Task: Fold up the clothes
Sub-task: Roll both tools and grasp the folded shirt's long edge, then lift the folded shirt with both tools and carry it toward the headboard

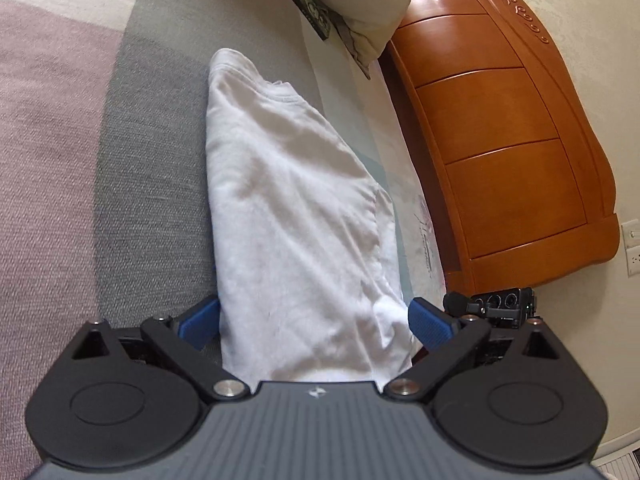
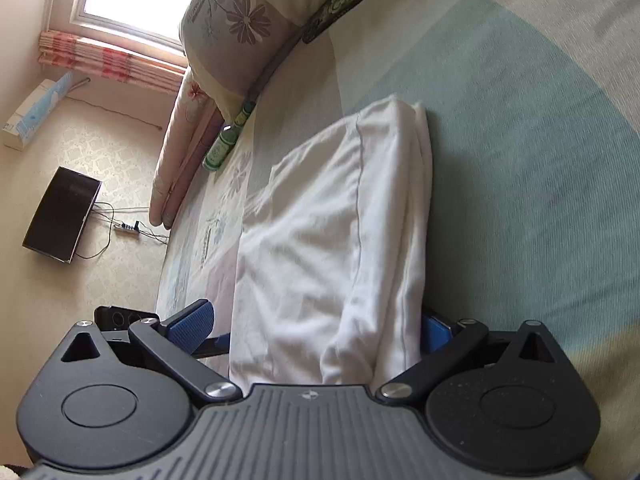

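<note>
White garment partly folded on a bed, with a gripper at its near edge in each wrist view.

The white garment (image 1: 292,208) lies centre frame on the bedspread (image 1: 160,184), already doubled into a long narrow stack with layered edges visible on its right side in the right wrist view (image 2: 336,232); judged from this, the lengthwise folds are done and a crosswise fold remains. The left gripper (image 1: 316,322) stands wide open, its blue pads either side of the near hem, the cloth filling the gap. The right gripper (image 2: 316,326) is likewise spread wide around the hem; whether either pad presses the cloth cannot be told. A floral pillow (image 2: 236,20) sits upper centre, a wooden headboard (image 1: 500,120) upper right.
</note>
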### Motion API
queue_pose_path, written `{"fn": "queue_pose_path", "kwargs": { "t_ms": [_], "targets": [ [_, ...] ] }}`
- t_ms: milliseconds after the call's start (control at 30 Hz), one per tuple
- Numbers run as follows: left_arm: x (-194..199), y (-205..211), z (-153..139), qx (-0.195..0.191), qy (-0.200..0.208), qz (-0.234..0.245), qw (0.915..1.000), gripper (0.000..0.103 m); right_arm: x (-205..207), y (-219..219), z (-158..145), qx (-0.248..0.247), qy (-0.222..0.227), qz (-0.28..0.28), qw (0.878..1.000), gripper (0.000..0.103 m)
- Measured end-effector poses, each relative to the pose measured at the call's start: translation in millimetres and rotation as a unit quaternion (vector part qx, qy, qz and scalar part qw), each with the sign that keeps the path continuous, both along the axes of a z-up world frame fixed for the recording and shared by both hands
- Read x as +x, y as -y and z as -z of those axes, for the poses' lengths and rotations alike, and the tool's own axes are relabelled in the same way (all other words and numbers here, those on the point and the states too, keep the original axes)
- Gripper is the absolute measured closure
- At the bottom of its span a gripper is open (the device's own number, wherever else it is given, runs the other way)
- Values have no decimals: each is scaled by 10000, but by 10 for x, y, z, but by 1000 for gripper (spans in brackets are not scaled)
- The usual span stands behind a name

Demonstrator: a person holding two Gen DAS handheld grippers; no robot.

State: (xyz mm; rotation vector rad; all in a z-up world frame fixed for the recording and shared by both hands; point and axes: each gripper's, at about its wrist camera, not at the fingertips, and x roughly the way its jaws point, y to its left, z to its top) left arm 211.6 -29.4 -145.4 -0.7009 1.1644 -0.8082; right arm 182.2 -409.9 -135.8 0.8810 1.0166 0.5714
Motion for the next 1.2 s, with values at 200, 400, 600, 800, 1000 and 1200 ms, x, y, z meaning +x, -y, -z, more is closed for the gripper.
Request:
{"fn": "queue_pose_path", "kwargs": {
  "t_ms": [200, 400, 600, 800, 1000, 1200],
  "targets": [
    [270, 157, -10, 27, 95, -58, 9999, 6, 188, -10, 9, 114, -44, 141, 9998, 0],
    [399, 283, -18, 101, 157, -100, 9998, 5, 516, -70, 39, 78, 59, 283, 9996, 0],
    [172, 139, 33, -105, -83, 119, 9998, 5, 321, -90, 43, 159, 78, -57, 9998, 0],
    [402, 317, 54, -103, -138, -91, 9998, 4, 461, -66, 85, 515, 120, 92, 9986, 0],
    [238, 314, 52, -131, -87, 125, 9998, 4, 286, -91, 70, 523, 282, -16, 9982, 0],
    [362, 379, 59, -132, -275, -113, 9995, 3, 399, -82, 99, 741, 170, 155, 9970, 0]
  ]
}}
